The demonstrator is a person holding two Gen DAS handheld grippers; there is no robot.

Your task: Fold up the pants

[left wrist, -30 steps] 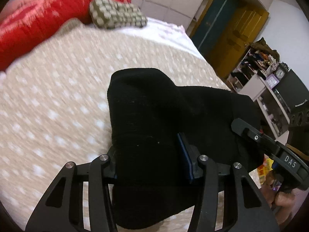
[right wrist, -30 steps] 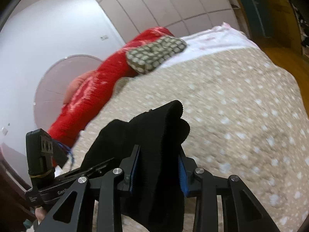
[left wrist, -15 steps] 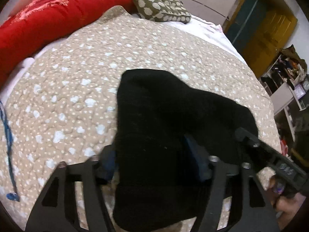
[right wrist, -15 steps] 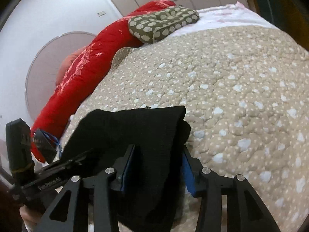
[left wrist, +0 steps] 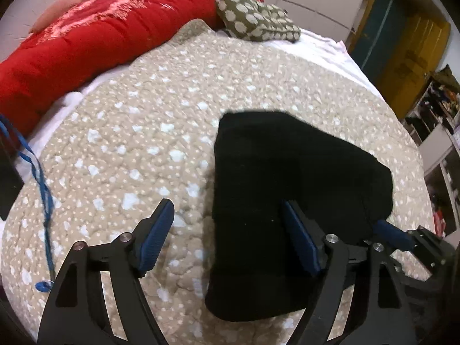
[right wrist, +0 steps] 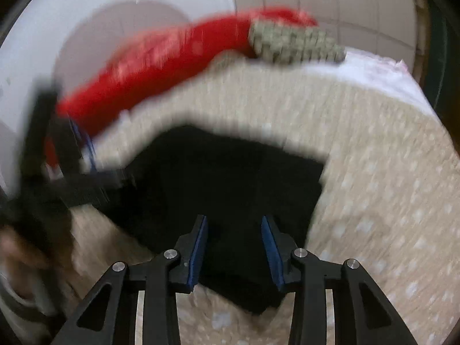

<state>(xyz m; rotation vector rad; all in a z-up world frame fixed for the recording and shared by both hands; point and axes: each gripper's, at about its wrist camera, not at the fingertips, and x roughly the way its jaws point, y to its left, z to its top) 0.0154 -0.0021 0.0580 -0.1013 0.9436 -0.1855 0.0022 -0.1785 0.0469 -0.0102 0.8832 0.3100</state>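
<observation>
The black pants (left wrist: 287, 189) lie folded into a thick stack on the beige dotted quilt (left wrist: 143, 132). My left gripper (left wrist: 227, 224) is open wide and empty; its right finger rests over the stack's near left part, its left finger over bare quilt. In the blurred right wrist view the pants (right wrist: 230, 178) lie flat ahead, and my right gripper (right wrist: 234, 235) stands partly open with its blue pads on either side of the stack's near edge. The right gripper also shows in the left wrist view (left wrist: 396, 238) at the pants' right edge.
A red blanket (left wrist: 95, 37) and a green spotted pillow (left wrist: 253, 26) lie at the head of the bed. A blue cord (left wrist: 43, 189) hangs at the left edge. A yellow door (left wrist: 411, 49) and cluttered shelves (left wrist: 440, 115) stand to the right.
Both grippers held the pants raised; now the pants lie flat on the quilt. The left gripper has opened wide and let go. The right gripper has loosened and is moving.
</observation>
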